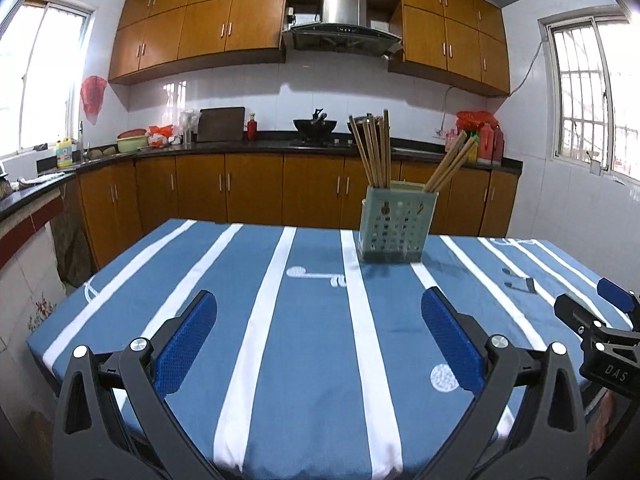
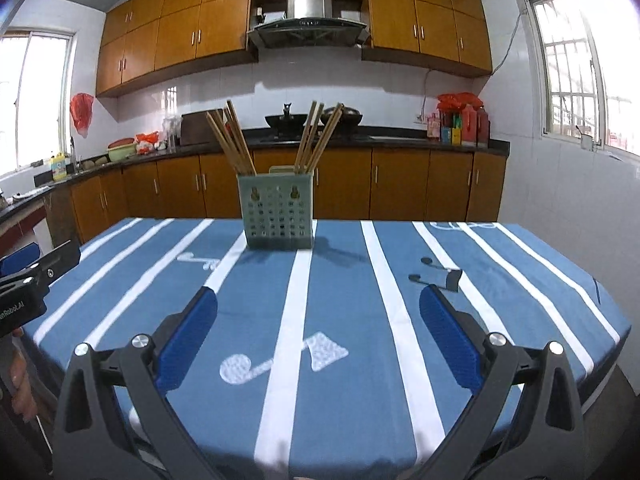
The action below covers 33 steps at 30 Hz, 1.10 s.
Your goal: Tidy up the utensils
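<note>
A pale green perforated utensil holder (image 1: 394, 224) stands on the far side of a table with a blue and white striped cloth (image 1: 280, 320). Two bunches of wooden chopsticks (image 1: 374, 148) stand in it, one at each end. In the right wrist view the holder (image 2: 276, 216) and its chopsticks (image 2: 234, 142) sit straight ahead. My left gripper (image 1: 318, 340) is open and empty, low over the near side of the table. My right gripper (image 2: 318, 340) is open and empty too; it also shows at the right edge of the left wrist view (image 1: 600, 328).
A small dark clip-like object (image 2: 450, 278) lies on the cloth at the right. Behind the table runs a kitchen counter (image 1: 260, 146) with a wok, bottles and a cutting board, with wooden cabinets above and below. Windows flank the room.
</note>
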{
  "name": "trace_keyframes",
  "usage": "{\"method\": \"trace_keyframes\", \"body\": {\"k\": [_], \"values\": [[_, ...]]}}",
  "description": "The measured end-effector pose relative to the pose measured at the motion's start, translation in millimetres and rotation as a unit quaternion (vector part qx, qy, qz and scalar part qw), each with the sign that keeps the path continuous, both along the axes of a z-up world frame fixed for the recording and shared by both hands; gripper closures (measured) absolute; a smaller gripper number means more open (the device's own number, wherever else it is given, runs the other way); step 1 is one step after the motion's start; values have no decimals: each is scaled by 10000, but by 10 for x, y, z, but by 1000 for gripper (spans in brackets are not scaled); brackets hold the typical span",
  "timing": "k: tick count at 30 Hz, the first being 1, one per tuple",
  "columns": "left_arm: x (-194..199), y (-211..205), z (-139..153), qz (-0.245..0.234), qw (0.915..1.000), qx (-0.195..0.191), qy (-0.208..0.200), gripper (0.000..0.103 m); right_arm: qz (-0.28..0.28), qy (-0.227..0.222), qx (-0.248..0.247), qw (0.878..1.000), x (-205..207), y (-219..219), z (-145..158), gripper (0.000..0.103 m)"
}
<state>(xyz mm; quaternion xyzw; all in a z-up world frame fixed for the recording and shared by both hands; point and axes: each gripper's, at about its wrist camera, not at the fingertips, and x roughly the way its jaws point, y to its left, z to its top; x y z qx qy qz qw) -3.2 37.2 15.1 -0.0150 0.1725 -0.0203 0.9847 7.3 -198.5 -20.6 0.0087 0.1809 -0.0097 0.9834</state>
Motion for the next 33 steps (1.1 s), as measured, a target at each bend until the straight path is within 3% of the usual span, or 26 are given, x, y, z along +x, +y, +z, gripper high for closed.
{"method": "trace_keyframes", "body": {"k": [33], "values": [[-21,-127,-214,-54,9996,170,215,2,-149,289,197,9993,50,-78,-192,4]]}}
